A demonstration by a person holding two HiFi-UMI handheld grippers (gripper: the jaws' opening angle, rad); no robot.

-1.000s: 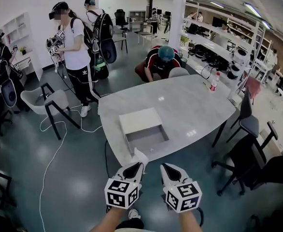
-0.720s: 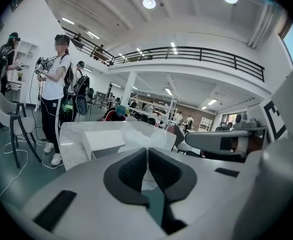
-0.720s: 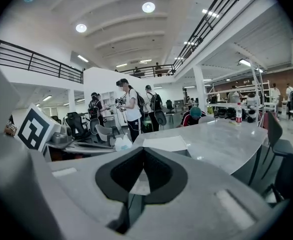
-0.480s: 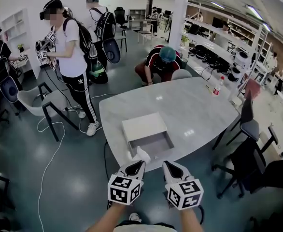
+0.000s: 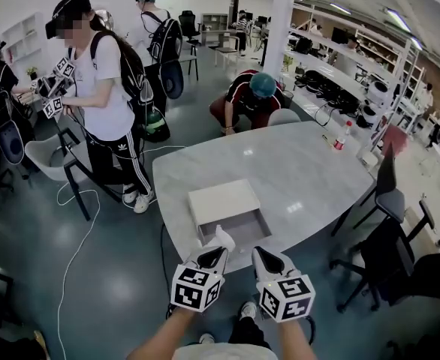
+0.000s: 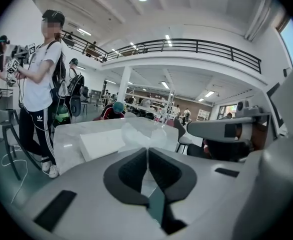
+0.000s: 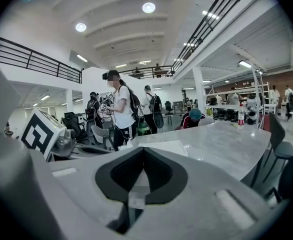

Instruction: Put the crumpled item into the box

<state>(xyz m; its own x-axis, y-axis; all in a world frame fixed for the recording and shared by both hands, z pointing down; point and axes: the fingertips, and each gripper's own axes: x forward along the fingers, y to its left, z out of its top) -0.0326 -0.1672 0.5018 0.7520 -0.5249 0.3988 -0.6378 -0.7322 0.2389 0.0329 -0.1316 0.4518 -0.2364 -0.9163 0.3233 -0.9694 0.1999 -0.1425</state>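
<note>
A white open box (image 5: 233,225) sits near the front edge of the grey table (image 5: 295,167), its flat lid (image 5: 221,198) lying just behind it. In the head view my left gripper (image 5: 215,252) hangs at the table's front edge, right before the box, shut on a crumpled white item (image 5: 222,238) that sticks out past its tips. The left gripper view shows the crumpled item (image 6: 139,134) pinched between the shut jaws of the left gripper (image 6: 147,149), with the box (image 6: 101,143) beyond. My right gripper (image 5: 262,256) is alongside, shut and empty; its own view (image 7: 143,150) confirms this.
A bottle with a red cap (image 5: 339,136) stands at the table's far right. A person in a teal cap (image 5: 251,96) crouches behind the table. Another person in white (image 5: 100,88) stands at the left by a chair (image 5: 51,152). A dark chair (image 5: 389,197) is at the right. Cables (image 5: 81,223) lie on the floor.
Both grippers have come closer to the table and now sit at the box's front edge, the left still holding the crumpled item. The person in white stepped left.
</note>
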